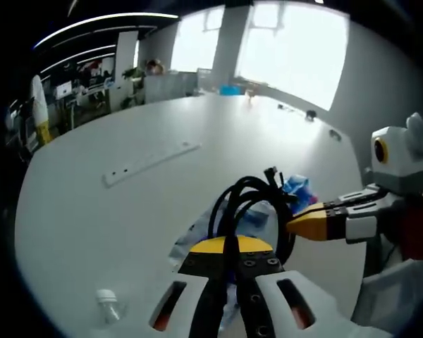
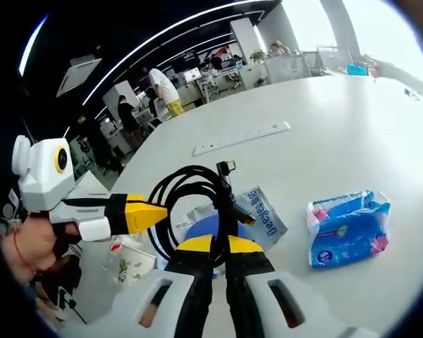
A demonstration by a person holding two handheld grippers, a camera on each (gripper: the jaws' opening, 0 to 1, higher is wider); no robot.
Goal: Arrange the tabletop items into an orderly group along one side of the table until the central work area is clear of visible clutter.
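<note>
Large white oval table (image 1: 162, 211) in an open office. Left gripper (image 1: 231, 248), yellow-tipped, jaws pressed together on a coiled black cable (image 1: 250, 204), lifting the coil off the table. In the right gripper view the right gripper (image 2: 213, 246) also has its jaws clamped on the same black cable (image 2: 190, 193), loops standing up above the tips, a connector end poking out at the top. Each gripper shows in the other's view: the right one comes in from the right (image 1: 317, 224), the left one from the left (image 2: 137, 215), held by a hand (image 2: 28, 246), both yellow tips pointing at the coil.

Under the cable lies a clear plastic packet (image 2: 257, 211) with blue print, and beside it to the right a blue tissue pack (image 2: 349, 227) flat on the table. A white paper cup (image 2: 132, 262) sits near the left edge. A long white power strip (image 1: 151, 163) lies farther out, well apart. A small clear bottle (image 1: 107, 304) lies at the near left. People stand at desks in the background.
</note>
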